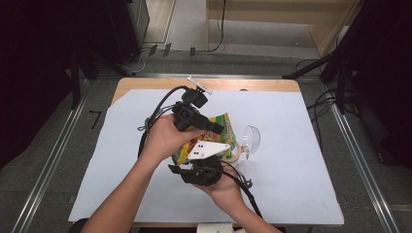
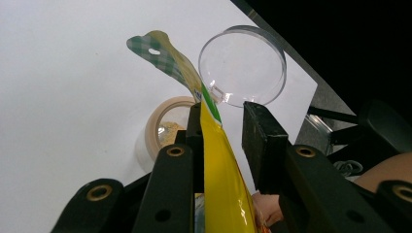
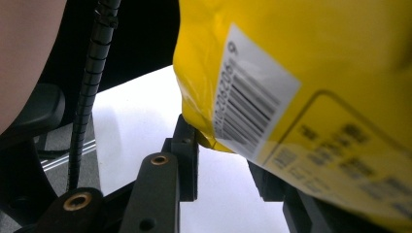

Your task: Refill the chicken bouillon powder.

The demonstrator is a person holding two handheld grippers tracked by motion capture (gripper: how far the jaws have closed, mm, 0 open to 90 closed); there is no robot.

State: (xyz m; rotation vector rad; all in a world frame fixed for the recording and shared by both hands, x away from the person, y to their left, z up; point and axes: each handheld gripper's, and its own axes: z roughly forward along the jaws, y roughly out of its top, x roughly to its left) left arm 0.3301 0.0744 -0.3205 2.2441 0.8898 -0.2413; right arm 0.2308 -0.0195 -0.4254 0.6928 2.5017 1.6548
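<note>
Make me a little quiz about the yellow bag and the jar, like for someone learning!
1. True or false: the clear lid is closed over the jar.
2. What lies between the left gripper jaws?
A. the yellow bag
B. the lid
C. nothing
3. Fill in: the label with black bars on the bag, in the right gripper view, is a ______.

Key
1. False: the lid is flipped open and the jar mouth is uncovered, with pale crumbs inside.
2. A: the bag hangs between them, against one jaw, with a gap to the other.
3. Barcode.
</note>
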